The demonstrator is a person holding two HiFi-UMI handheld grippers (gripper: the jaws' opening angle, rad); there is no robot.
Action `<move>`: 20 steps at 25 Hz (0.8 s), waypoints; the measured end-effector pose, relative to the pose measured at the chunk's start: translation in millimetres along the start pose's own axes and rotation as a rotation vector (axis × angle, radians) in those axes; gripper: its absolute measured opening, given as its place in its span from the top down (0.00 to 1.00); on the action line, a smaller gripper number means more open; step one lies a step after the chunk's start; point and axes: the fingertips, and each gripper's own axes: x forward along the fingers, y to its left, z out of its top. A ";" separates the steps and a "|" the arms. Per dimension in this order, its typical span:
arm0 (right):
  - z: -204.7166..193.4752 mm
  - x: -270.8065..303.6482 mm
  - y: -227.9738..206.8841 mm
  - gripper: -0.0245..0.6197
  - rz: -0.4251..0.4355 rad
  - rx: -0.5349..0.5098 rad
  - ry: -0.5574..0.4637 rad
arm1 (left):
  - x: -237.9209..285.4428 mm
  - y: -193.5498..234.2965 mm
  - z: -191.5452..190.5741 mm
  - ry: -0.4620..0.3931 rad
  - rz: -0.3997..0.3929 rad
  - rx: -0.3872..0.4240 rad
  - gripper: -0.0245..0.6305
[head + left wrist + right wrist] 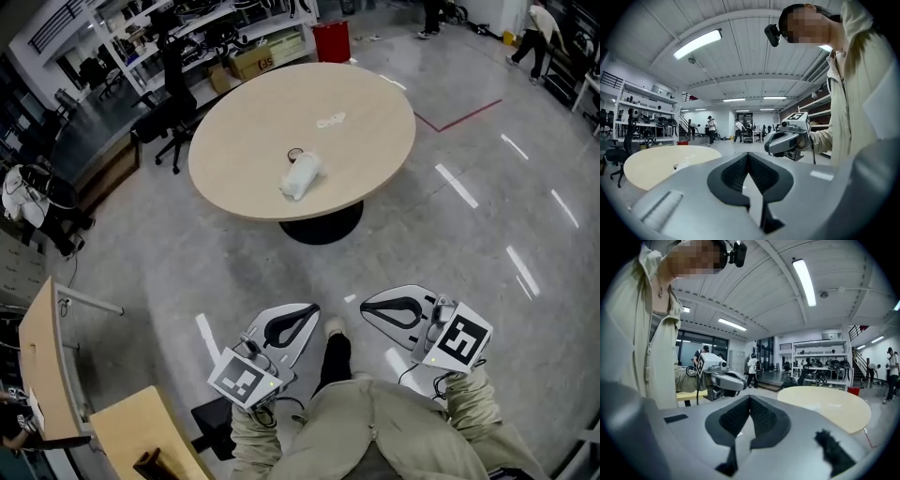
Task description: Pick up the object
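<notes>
A white crumpled object (300, 176) lies on the round beige table (375, 150), near its front edge, with a small dark ring (295, 153) just behind it and a small pale scrap (330, 120) farther back. Both grippers are held low at the person's waist, well short of the table. My left gripper (312, 308) is shut and empty, its pads meeting at the tip (748, 154). My right gripper (365, 306) also has its jaws together with nothing between them (750, 397). The left gripper view shows the table (651, 166) and the white object (684, 165) at left.
A black office chair (167, 120) stands left of the table, with cardboard boxes (251, 62) and a red bin (331, 40) behind it. Wooden desks (42, 361) sit at the near left. People (539, 33) stand far back right. Grey floor separates me from the table.
</notes>
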 end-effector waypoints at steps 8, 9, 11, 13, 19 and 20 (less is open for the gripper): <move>6.2 46.7 -67.1 0.96 -0.032 0.026 0.024 | 27.0 75.2 7.7 0.011 -0.042 -0.030 0.95; 5.6 54.8 -75.9 0.96 -0.033 0.029 0.029 | 30.0 86.9 7.1 0.011 -0.046 -0.035 0.95; 3.7 72.3 -94.8 0.96 -0.036 0.031 0.039 | 36.3 111.5 4.8 0.013 -0.053 -0.044 0.95; 3.3 87.2 -111.3 0.96 -0.041 0.032 0.042 | 41.3 133.2 2.5 0.013 -0.059 -0.045 0.95; 11.5 114.6 -154.8 0.96 -0.074 0.036 0.051 | 52.3 177.2 9.4 0.002 -0.083 -0.049 0.95; 11.3 119.3 -160.6 0.96 -0.081 0.040 0.053 | 53.2 182.9 8.5 0.010 -0.086 -0.062 0.95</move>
